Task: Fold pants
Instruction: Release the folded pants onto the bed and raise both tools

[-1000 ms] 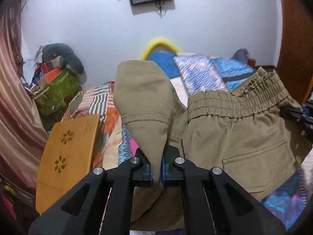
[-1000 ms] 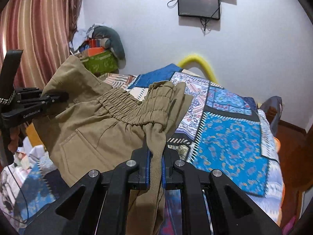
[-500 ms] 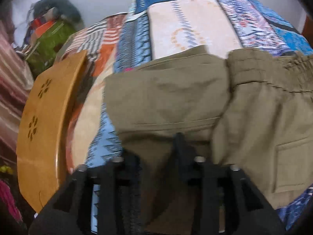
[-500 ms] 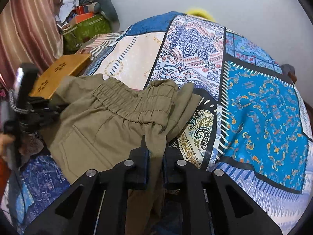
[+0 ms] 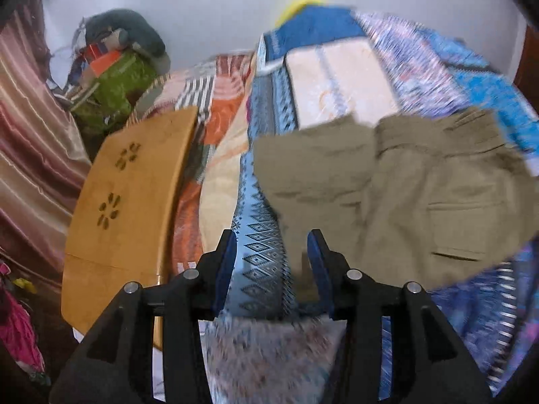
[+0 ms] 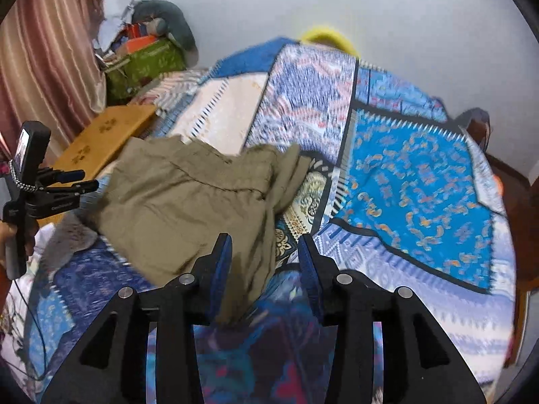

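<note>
The khaki pants (image 5: pixel 397 195) lie folded in a bundle on the patterned bedspread (image 5: pixel 340 77), waistband towards the far side. In the right wrist view they (image 6: pixel 188 202) lie left of centre. My left gripper (image 5: pixel 272 259) is open just above the bundle's near left edge and holds nothing. My right gripper (image 6: pixel 264 262) is open over a hanging flap at the bundle's near right edge and holds nothing. The left gripper also shows at the far left of the right wrist view (image 6: pixel 81 185).
A wooden lap table (image 5: pixel 128 208) stands at the bed's left side. A pile of bags and clothes (image 5: pixel 118 67) sits in the far left corner beside a striped curtain (image 5: pixel 30 141). A yellow hoop (image 6: pixel 326 35) leans on the white wall.
Both grippers lowered the held-up pants onto the bed, then opened and let go. The pants now lie flat, and both grippers have drawn back a little.
</note>
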